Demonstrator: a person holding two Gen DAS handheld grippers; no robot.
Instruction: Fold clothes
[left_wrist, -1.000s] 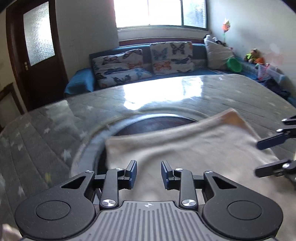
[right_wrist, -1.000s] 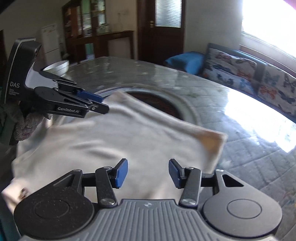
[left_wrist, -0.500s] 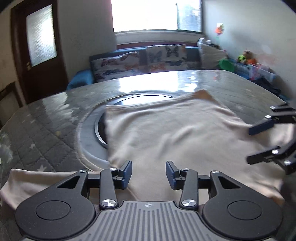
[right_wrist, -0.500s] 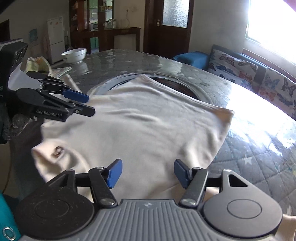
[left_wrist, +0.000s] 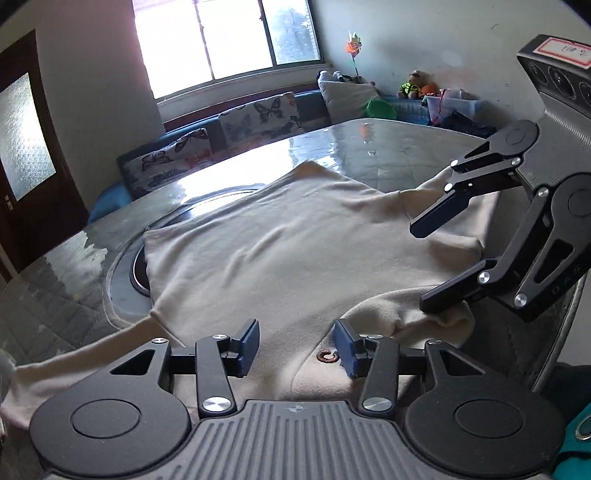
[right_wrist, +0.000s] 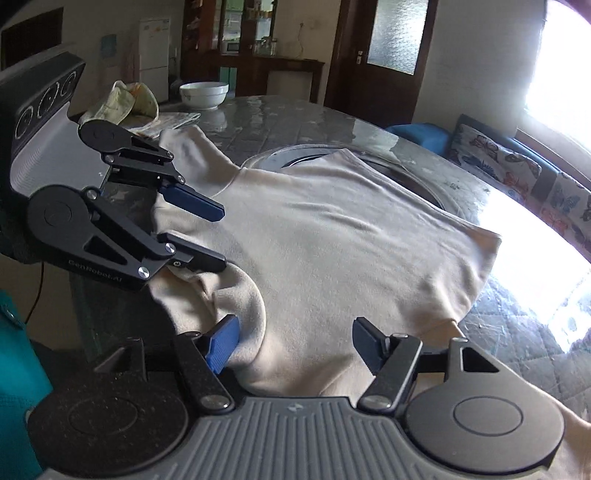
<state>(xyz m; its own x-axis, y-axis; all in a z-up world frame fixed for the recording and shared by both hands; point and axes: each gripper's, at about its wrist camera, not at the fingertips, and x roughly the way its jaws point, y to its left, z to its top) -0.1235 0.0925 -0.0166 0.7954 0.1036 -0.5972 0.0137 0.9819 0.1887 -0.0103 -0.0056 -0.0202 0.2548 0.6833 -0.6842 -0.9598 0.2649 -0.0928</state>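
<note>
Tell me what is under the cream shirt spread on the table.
The cream shirt lies over the table's round inset ring; only the ring's left arc and a dark strip of the centre show. The rest is covered. Beyond it, the quilted table cover shows.

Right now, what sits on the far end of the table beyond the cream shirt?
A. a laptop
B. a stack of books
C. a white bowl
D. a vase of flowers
C: the right wrist view shows a white bowl on the table beyond the cream shirt.
</note>
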